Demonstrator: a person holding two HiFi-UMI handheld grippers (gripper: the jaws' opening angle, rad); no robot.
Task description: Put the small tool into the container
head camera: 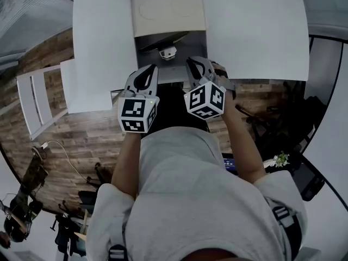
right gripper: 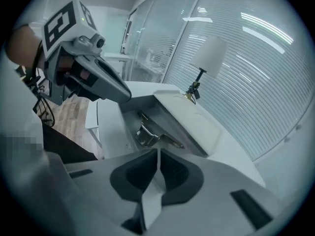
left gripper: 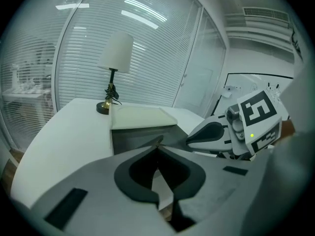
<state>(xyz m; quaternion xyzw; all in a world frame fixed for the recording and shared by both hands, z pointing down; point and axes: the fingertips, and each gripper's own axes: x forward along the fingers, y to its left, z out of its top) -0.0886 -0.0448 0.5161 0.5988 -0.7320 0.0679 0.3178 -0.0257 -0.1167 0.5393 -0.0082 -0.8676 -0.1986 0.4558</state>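
Closed tip to tip, the jaws of the left gripper (head camera: 150, 68) are meeting with nothing between them. The jaws of the right gripper (head camera: 191, 61) are likewise pressing together and gripping nothing. The person is holding both grippers side by side, apart from each other, over the near edge of the white table (head camera: 244, 37). Both are pointing away from the body.

Their tips are hanging over the near end of the grey container (head camera: 197, 47), the left one toward its left side and the right one toward its right. The container is standing at the middle of the table's near edge with its top open.

The small tool (head camera: 167, 53), a shiny metal piece, is lying inside the container on its floor. It is sitting just beyond and between the two gripper tips, touching neither. In the right gripper view it is showing straight ahead of the closed jaws.

Past it, the cream lid (head camera: 168, 12) is lying folded back toward the table's far edge. At that far edge, just beyond the lid's left corner, a lamp (left gripper: 116, 58) with a white shade is standing upright on a brass base.
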